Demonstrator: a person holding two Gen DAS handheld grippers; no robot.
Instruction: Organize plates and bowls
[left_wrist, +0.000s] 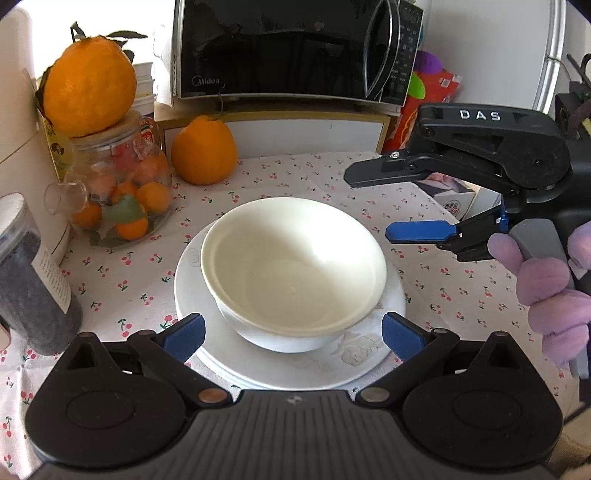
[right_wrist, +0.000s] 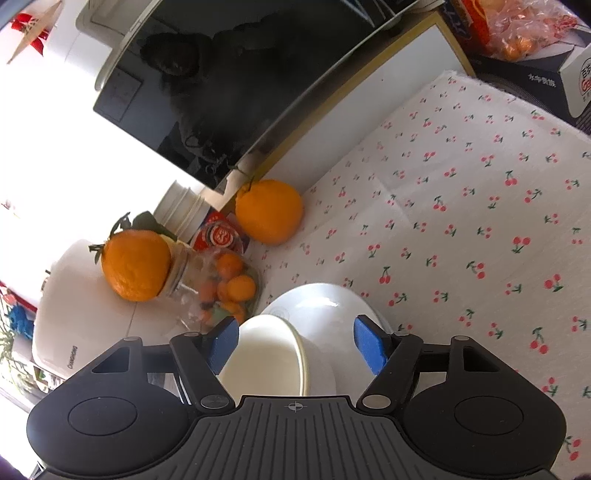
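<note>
Near the middle of the tabletop (left_wrist: 295, 173), the cream bowl (left_wrist: 293, 266) sits upright on stacked white plates (left_wrist: 288, 363), so the stacking looks largely done; no other dishes show. The left hand-held gripper (left_wrist: 293, 332) is spread wide around the bowl, gripping nothing. The right hand-held gripper (left_wrist: 384, 205) hovers just beside the bowl's rim, wide open and empty.
</note>
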